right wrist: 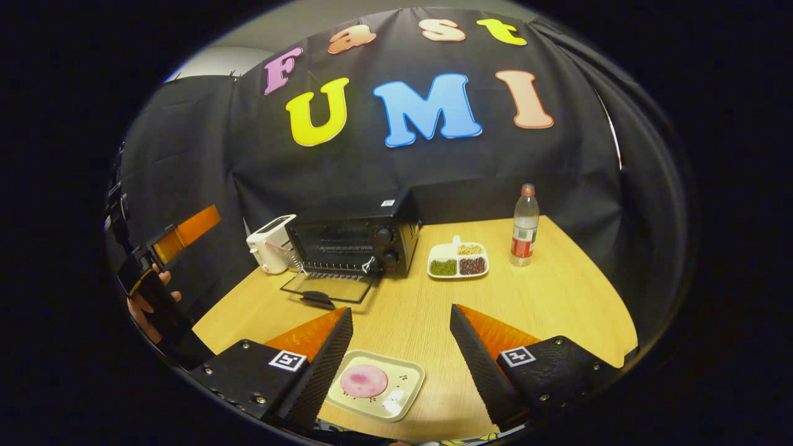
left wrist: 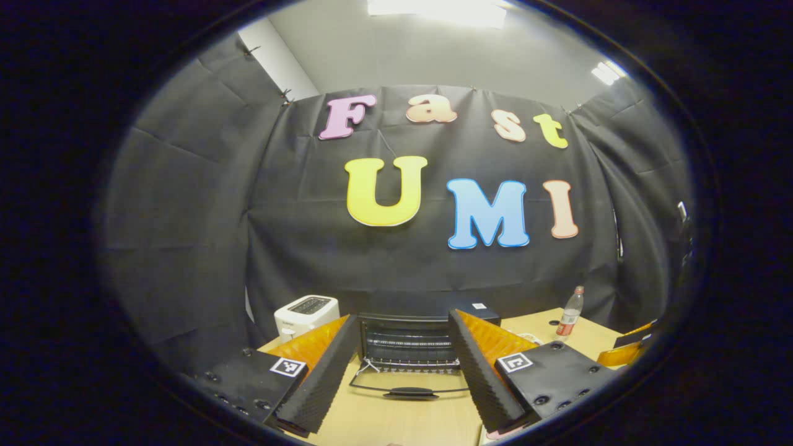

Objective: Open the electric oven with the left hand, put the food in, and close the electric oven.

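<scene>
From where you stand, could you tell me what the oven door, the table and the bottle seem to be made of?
Oven door: clear glass in a dark, probably metal frame; the table shows through it.
Table: light wood or wood-look laminate, with fine grain lines.
Bottle: likely clear plastic, see-through with a coloured cap.

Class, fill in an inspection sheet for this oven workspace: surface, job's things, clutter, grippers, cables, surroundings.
Surface: wooden table, bare in the middle.
Job's things: electric oven, door folded down open; pink food on a small tray, near edge.
Clutter: toaster, divided snack dish, drinks bottle.
Grippers: left gripper open, facing the oven; right gripper open above the tray.
Cables: nothing seen.
Surroundings: black cloth wall.
</scene>
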The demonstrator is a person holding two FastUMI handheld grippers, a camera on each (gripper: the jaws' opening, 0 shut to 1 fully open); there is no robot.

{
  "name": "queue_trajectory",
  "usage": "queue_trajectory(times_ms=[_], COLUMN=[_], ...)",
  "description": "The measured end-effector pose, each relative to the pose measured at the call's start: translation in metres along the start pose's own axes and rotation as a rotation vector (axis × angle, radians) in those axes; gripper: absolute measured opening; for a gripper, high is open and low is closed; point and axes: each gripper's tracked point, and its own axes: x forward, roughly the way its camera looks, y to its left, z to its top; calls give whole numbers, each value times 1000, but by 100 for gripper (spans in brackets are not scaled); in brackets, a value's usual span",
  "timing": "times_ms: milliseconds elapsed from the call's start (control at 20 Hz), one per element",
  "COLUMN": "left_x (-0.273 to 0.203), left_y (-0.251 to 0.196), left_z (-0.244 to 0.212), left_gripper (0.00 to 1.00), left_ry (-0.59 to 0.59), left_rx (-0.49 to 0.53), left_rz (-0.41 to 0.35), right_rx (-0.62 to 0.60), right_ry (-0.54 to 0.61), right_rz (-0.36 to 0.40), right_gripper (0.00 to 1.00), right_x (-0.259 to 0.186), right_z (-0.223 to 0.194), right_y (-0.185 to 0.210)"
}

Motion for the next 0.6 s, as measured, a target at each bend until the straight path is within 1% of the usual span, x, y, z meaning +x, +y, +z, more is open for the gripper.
queue_trajectory(times_ms=[150, 300, 400, 450, 500, 550, 600], left_x=[-16, -26, -33, -37, -40, -43, -46], left_y=[10, 21, 28, 31, 33, 35, 38], left_z=[12, 17, 18, 18, 18, 17, 14], left_gripper=[96, 97, 100, 100, 100, 98, 97], left_ry=[-20, -30, -31, -31, -32, -30, -27], left_rx=[19, 38, 43, 41, 38, 35, 34], left_rz=[29, 61, 87, 97, 107, 114, 122], right_rx=[79, 224, 310, 343, 361, 365, 363], right_ry=[131, 257, 351, 399, 451, 504, 546], right_rz=[67, 125, 147, 154, 166, 181, 189], right_gripper=[98, 98, 98, 98, 90, 98, 98], right_x=[9, 17, 24, 28, 32, 33, 35], right_z=[-29, -55, -71, -80, -90, -99, -109], right_y=[1, 2, 5, 5, 7, 9, 8])
